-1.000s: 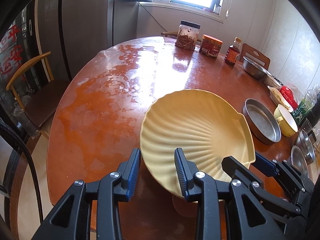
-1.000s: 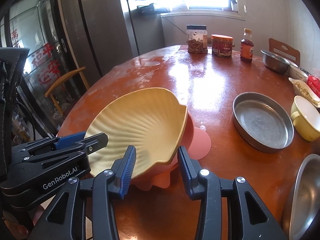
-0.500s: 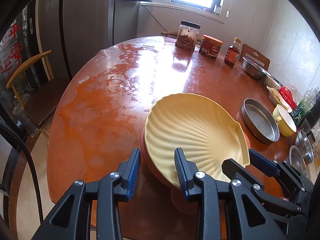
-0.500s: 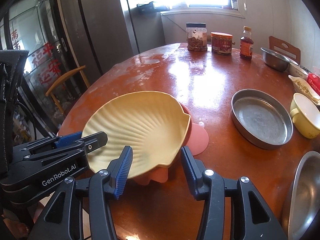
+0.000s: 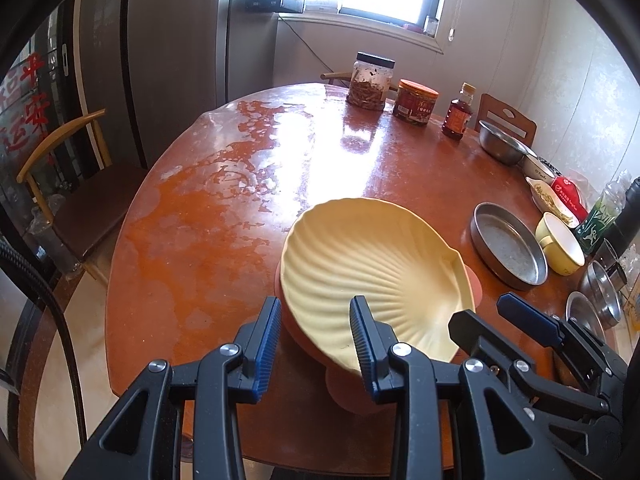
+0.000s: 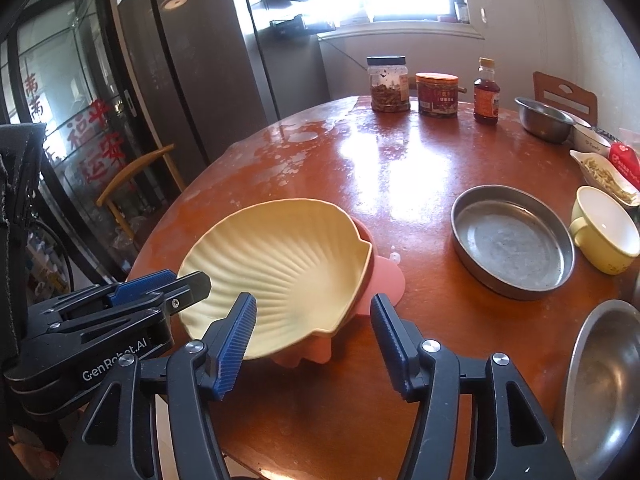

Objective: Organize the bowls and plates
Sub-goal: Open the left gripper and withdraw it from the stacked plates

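Observation:
A yellow shell-shaped plate (image 5: 372,276) rests nested on a pink shell-shaped plate (image 5: 304,334) near the front edge of the round wooden table; it also shows in the right wrist view (image 6: 280,268), with the pink plate (image 6: 384,280) under it. My left gripper (image 5: 314,340) is open at the plate's near left rim, its right finger over the plate. My right gripper (image 6: 314,334) is open and wide, just in front of the plates. Neither holds anything.
To the right lie a round steel pan (image 6: 512,240), a yellow cup (image 6: 606,230) and steel bowls (image 6: 604,380). At the back stand jars (image 6: 388,84) and a sauce bottle (image 6: 486,92). A wooden chair (image 5: 68,184) stands left of the table.
The yellow plate went down from a tilted, lifted position onto the pink plate. My right gripper opened wider and drew back a little.

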